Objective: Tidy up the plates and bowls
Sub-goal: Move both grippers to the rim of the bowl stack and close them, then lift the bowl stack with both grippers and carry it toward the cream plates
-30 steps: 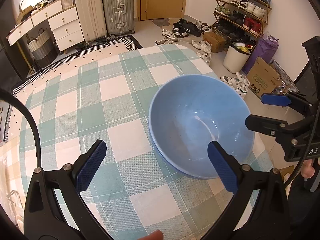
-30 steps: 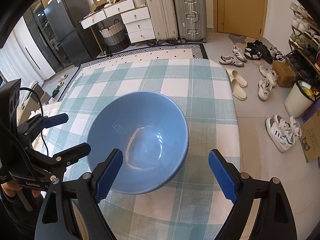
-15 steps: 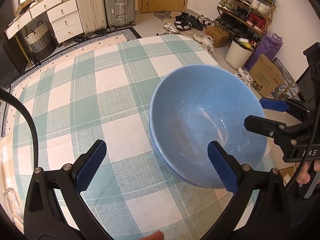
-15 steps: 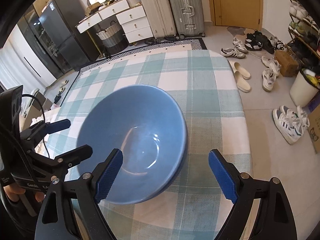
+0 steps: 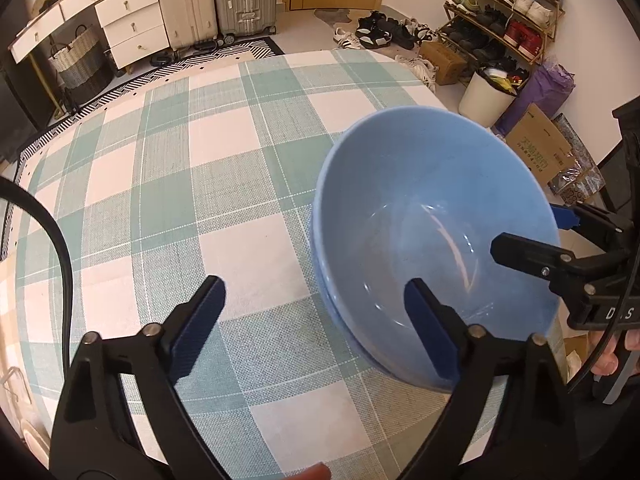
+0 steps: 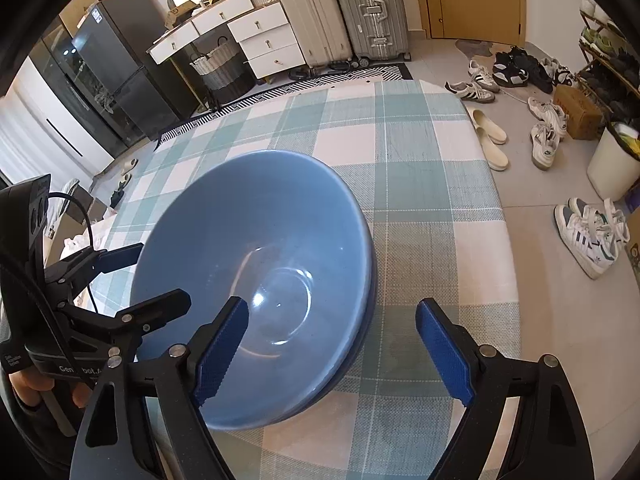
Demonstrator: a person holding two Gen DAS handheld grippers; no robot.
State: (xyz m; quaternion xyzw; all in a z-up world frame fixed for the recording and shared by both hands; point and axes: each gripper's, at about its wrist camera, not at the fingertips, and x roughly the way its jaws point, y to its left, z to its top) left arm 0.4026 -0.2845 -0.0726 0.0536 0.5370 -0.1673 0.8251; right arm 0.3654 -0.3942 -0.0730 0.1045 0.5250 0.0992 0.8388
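Blue ceramic is filling much of both views: a bowl [image 5: 436, 248] is sitting on the green-and-white checked tablecloth [image 5: 180, 184], with a second blue rim showing just under it along the lower edge, so it is looking nested in another bowl. In the left wrist view, going from left to right, the left gripper [image 5: 316, 312] is hanging over the cloth at the bottom of the frame with its jaws wide apart and nothing between them; its left pad is lying over a white square and its right pad is overlapping the bowl's near rim, though I cannot tell whether it is touching. The bowl is sitting right of centre, near the table's right edge. At the far right the right gripper [image 5: 528, 236] is reaching in, one finger over the bowl's inside and one outside its rim.

In the right wrist view [image 6: 332, 332], the left gripper [image 6: 128, 276] is showing at the left edge beside the bowl [image 6: 256, 280], which is lying left of centre. The right gripper's jaws are standing wide apart at the bottom, the left pad over the bowl's inside, the right pad over bare cloth [image 6: 420, 168]. Suitcases [image 6: 340, 12] are standing at the top, and shoes [image 6: 592, 232] are lying on the floor at the right.
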